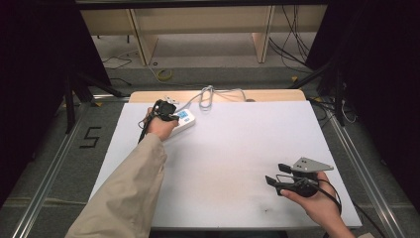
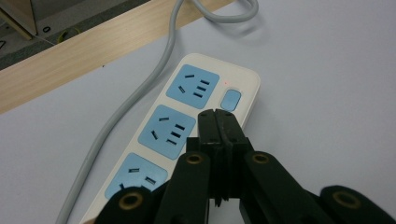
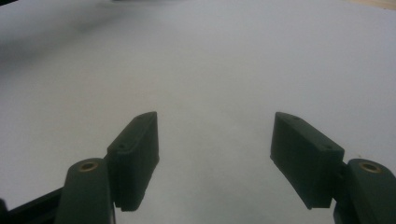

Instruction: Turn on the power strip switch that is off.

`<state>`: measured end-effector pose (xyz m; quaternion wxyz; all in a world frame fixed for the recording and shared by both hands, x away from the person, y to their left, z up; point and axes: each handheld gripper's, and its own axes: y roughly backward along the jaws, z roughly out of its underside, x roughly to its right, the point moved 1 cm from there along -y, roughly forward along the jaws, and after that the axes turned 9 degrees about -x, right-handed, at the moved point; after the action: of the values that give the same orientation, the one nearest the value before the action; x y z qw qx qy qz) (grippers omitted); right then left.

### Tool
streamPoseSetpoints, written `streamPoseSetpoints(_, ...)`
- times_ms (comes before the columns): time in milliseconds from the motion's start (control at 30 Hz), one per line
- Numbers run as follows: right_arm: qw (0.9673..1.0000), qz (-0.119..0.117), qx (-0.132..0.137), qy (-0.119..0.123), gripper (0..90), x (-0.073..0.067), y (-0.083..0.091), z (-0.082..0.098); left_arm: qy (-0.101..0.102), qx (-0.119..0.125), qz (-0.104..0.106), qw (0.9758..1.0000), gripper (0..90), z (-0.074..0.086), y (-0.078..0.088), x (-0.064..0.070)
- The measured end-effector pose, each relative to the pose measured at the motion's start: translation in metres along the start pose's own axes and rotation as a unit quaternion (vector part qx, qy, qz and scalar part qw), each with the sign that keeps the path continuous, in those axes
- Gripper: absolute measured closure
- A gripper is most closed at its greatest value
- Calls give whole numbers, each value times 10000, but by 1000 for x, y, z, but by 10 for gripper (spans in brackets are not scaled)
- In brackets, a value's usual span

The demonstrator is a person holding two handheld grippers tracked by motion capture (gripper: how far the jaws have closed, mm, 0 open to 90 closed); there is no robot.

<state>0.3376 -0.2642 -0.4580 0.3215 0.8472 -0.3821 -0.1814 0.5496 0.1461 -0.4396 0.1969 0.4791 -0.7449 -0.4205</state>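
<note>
Left gripper view shows the left gripper (image 2: pixel 218 116) with jaws pressed together, empty, just before the blue switch (image 2: pixel 230 100) of the power strip (image 2: pixel 243 77) at the table's (image 1: pixel 237 148) far left; a skewed push may slide the strip; the right gripper (image 3: pixel 215 140) hovers spread apart, empty.

The person's left arm wears a loose beige sleeve (image 1: pixel 126 191) with soft folds, rising from the bottom left of the high view. The left tool (image 2: pixel 218 122) is black plastic, its two flat jaws carried on rounded links with brass-coloured rivets. The right tool (image 3: pixel 215 154) is the same black make, with thick rectangular jaw blocks and brass-ringed pivots; in the high view it (image 1: pixel 275 174) carries a grey three-cornered plate (image 1: pixel 311 165) and a thin black cable (image 1: pixel 333 192).
</note>
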Motion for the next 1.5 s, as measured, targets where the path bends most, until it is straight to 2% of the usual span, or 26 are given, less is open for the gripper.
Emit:
streamPoseSetpoints(433, 10000, 1, -4, 3, 329, 0, 0, 0, 27, -141, -33, 9999, 899, 0, -6, -4)
streamPoseSetpoints(867, 10000, -5, -26, 1, 328, 0, 0, 0, -29, -261, -5, 9997, 899, -1, -11, -3)
streamPoseSetpoints(1167, 10000, -8, -37, 7, 327, 0, 0, 1, -115, -362, -58, 9993, 899, -1, -15, -4)
streamPoseSetpoints(1500, 10000, -15, -43, 9, 327, 1, 0, 1, -110, -387, -71, 9992, 899, -1, -19, -4)
